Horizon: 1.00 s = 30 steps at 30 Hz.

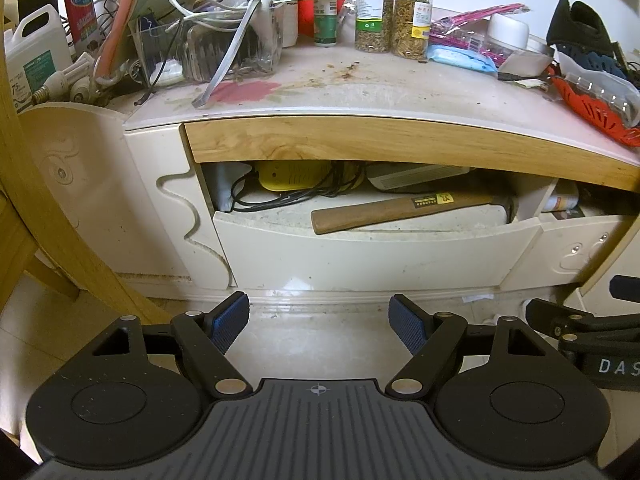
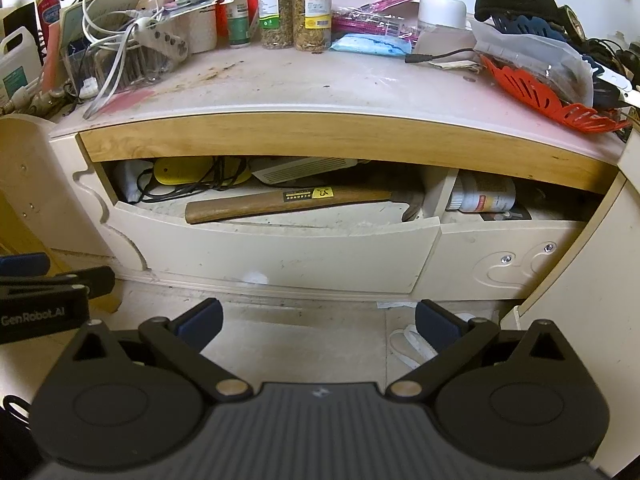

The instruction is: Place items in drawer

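Observation:
A cream drawer (image 1: 372, 256) stands pulled open under the wooden desk edge; it also shows in the right wrist view (image 2: 280, 252). Inside lie a wooden-handled hammer (image 1: 400, 210) (image 2: 288, 202), a yellow device with black cable (image 1: 292, 178) (image 2: 180, 172) and a white flat item (image 1: 416, 176). My left gripper (image 1: 318, 320) is open and empty, low in front of the drawer. My right gripper (image 2: 318, 320) is open and empty, also low before the drawer, to the right of the left one.
The desk top (image 1: 380, 88) carries two jars of dried herbs (image 1: 394, 12) (image 2: 294, 6), a clear box with cables (image 1: 208, 48), bottles, a blue mask pack (image 1: 460, 58) and an orange basket (image 1: 592, 108). A second drawer (image 2: 512, 256) on the right holds a white bottle (image 2: 484, 196). A wooden chair (image 1: 52, 208) stands left.

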Tool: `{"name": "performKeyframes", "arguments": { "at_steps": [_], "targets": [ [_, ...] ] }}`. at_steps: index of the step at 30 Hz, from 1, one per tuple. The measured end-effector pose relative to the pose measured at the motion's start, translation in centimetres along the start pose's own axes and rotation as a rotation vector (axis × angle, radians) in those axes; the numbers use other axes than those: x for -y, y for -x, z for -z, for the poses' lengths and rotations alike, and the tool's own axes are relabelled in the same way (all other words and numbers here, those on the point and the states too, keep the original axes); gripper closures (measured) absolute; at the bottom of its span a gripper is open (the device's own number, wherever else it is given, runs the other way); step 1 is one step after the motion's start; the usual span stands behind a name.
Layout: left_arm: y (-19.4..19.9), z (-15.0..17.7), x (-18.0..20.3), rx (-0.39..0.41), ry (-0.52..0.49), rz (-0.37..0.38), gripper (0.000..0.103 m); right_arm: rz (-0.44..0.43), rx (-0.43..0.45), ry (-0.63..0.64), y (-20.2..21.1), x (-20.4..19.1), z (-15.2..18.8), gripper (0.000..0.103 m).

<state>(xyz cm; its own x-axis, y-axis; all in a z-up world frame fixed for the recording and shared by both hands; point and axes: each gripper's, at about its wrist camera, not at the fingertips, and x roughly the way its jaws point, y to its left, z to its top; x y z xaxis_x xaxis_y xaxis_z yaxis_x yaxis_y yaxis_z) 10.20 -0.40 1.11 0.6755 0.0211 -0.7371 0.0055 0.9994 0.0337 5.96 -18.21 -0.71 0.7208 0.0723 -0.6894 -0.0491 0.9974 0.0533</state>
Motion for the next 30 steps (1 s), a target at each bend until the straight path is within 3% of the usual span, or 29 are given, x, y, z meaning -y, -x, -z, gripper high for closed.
{"name": "performKeyframes", "arguments": {
  "at_steps": [30],
  "targets": [
    [0.1, 0.14, -0.11, -0.012, 0.006, -0.002, 0.026, -0.01, -0.006, -0.004, 0.12, -0.29, 0.09, 0.0]
  ]
}}
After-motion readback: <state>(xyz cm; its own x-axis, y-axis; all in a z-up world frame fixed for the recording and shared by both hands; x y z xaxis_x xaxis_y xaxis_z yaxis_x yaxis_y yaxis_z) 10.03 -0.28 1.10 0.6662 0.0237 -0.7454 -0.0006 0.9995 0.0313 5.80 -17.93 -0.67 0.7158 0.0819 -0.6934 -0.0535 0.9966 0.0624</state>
